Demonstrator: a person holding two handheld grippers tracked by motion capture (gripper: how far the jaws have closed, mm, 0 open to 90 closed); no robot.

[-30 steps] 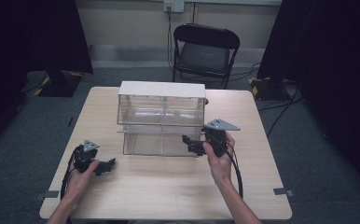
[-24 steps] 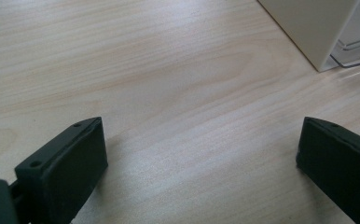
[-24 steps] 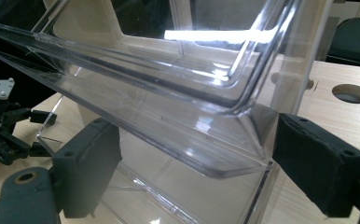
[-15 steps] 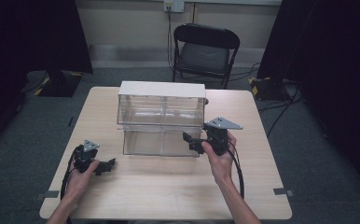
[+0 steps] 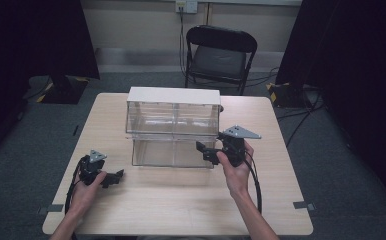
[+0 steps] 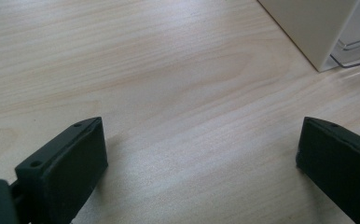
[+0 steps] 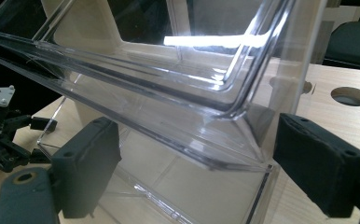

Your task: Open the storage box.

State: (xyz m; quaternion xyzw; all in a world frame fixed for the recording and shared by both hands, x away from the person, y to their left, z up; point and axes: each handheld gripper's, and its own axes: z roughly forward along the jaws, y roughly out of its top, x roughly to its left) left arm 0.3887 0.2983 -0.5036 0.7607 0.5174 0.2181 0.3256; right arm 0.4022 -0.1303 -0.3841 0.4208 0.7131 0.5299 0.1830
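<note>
right gripper point(image 5: 206, 152) at the right front corner of the lower drawer point(image 5: 173, 152), which stands drawn out towards 6 o'clock from a clear two-tier drawer unit point(image 5: 173, 117) with a white frame, set at the middle of the bench point(image 5: 181, 210). seen from the high view, the drawer lies at 9 o'clock from the jaws, its long axis running 9 to 3, so that the jaws point along the front wall. in the right gripper view the jaws stand spread, with the clear corner of the drawer point(image 7: 243, 154) between them; the jaw at 3 o'clock is just beside the corner wall and the other is well apart from it, so nothing is pinched. the right hand is much the nearer to the drawer and is judged to make the coming push or pull, which runs along the 12 to 6 line. left gripper point(image 5: 115, 177) rests on the bench at 8 o'clock from the unit, its jaws spread over bare wood point(image 6: 183, 93), with the white frame corner point(image 6: 313, 32) at 1 o'clock in its own view. surface: pale wood-grain top with a round cable hole point(image 7: 350, 95). room: grey carpet, a black folding chair point(image 5: 216, 55) at 12 o'clock, dark drapes at both sides.
</note>
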